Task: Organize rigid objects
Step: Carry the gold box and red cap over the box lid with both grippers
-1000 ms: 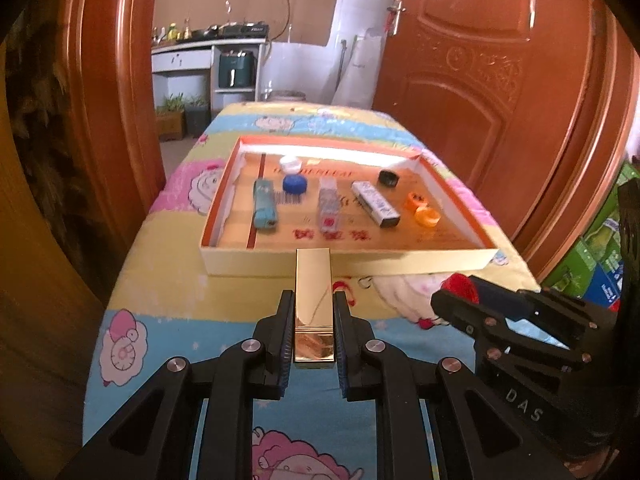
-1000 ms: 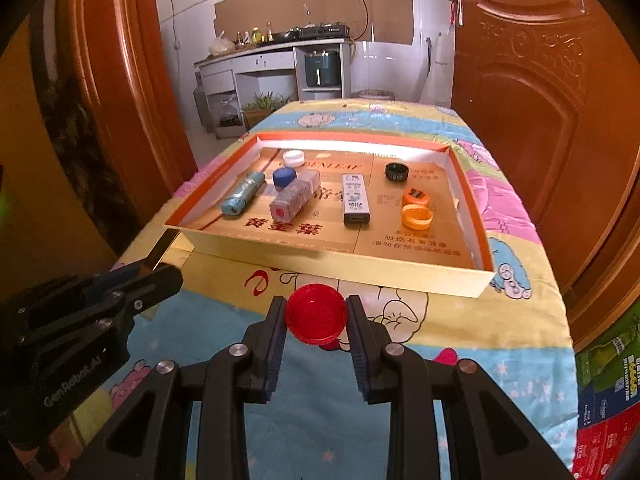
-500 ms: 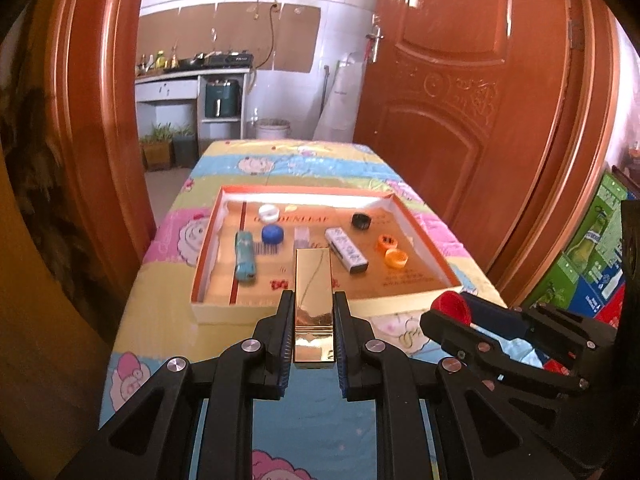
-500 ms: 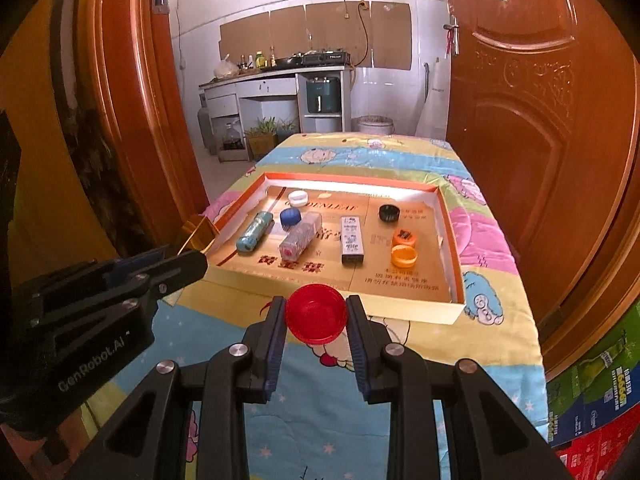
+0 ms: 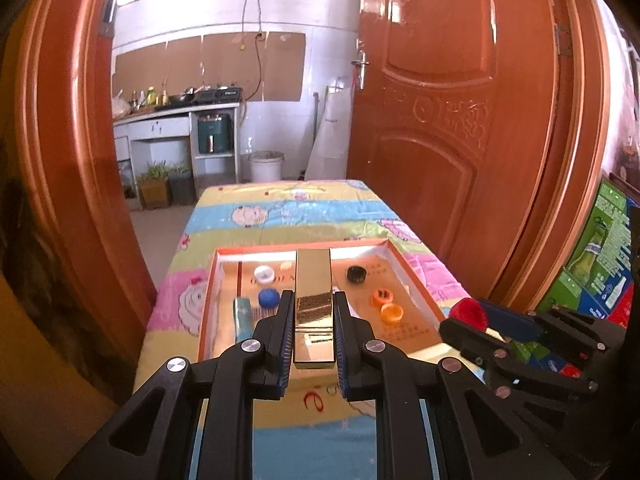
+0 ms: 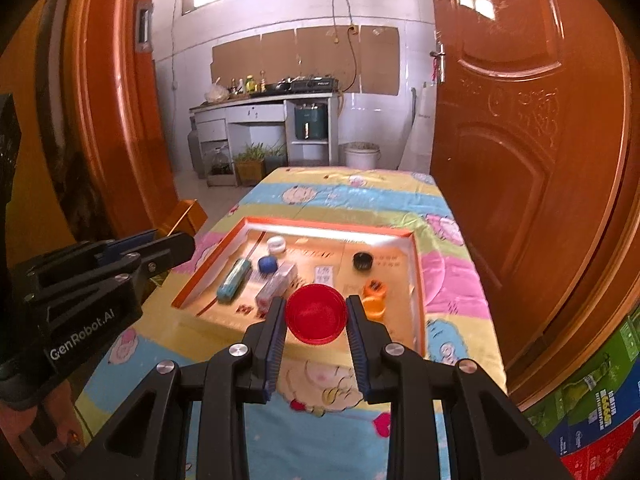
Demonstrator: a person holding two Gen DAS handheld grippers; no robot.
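Observation:
My left gripper (image 5: pixel 313 300) is shut on a shiny gold box (image 5: pixel 314 300), held high above the table. My right gripper (image 6: pixel 316 308) is shut on a red cap (image 6: pixel 316 314); it also shows in the left wrist view (image 5: pixel 468 314). Ahead and below lies an orange-rimmed cardboard tray (image 6: pixel 416 272) (image 5: pixel 208 288) holding a teal tube (image 6: pixel 234 280), a blue cap (image 6: pixel 267 265), a white cap (image 6: pixel 276 244), a clear bottle (image 6: pixel 276 286), a black cap (image 6: pixel 362 261) and orange caps (image 6: pixel 374 292). The left gripper shows at the left of the right wrist view (image 6: pixel 176 246).
The table wears a bright cartoon-print cloth (image 6: pixel 352 192). Orange wooden doors (image 6: pixel 520 120) flank both sides. Green and blue cartons (image 5: pixel 600 248) stand at the right. A kitchen counter (image 6: pixel 260 104) and a bucket (image 6: pixel 362 154) lie beyond the table.
Both grippers have risen and pulled back from the tray, still holding the gold box and the red cap. The tray now looks smaller and farther below.

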